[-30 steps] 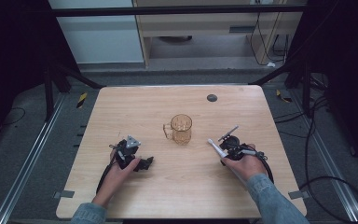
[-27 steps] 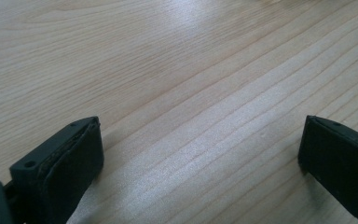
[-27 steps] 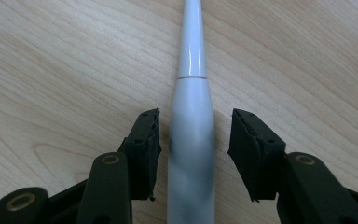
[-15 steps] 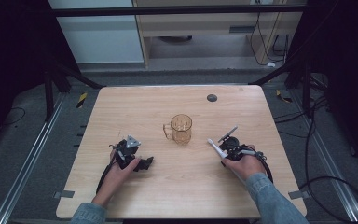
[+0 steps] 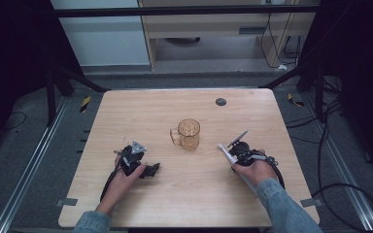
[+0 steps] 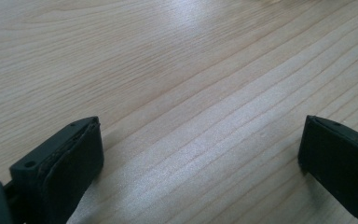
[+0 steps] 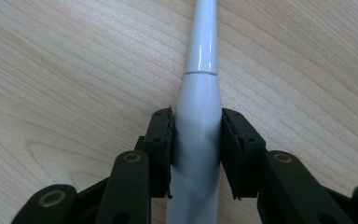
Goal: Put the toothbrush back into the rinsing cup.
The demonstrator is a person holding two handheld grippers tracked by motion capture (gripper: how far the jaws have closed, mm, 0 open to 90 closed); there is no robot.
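Left tool (image 5: 151,169): lies low on the worktop (image 5: 126,111) at the near left, held by the person's left hand (image 5: 121,180); in the left gripper view its two black jaws stand wide apart with bare wood grain between them, pinching nothing.
Grey plate (image 5: 137,147): three-cornered, sits on top of the left tool.
Mug (image 5: 188,134): amber, see-through, upright near the middle of the worktop, handle turned toward the left; it looks empty from the high view, though the glass is small and I cannot be sure of the bottom.
White stick (image 7: 200,84): a smooth, glossy, tapering rod with a seam across it; it runs away from the right tool along the wood, and in the high view its far end points toward the mug, stopping short of it.
Right tool (image 7: 196,140): pressed onto the thick part of the white stick, one pad on each side; held by the right hand (image 5: 253,170) at the near right of the worktop.
Dark disc (image 5: 220,102): small, round, flat on the far part of the worktop, well apart from the mug.
Change since half a second ago: none that I can make out; both hands, both tools and the mug sit where they were.
Writing: no label or brand can be read on the mug, the stick or the tools.
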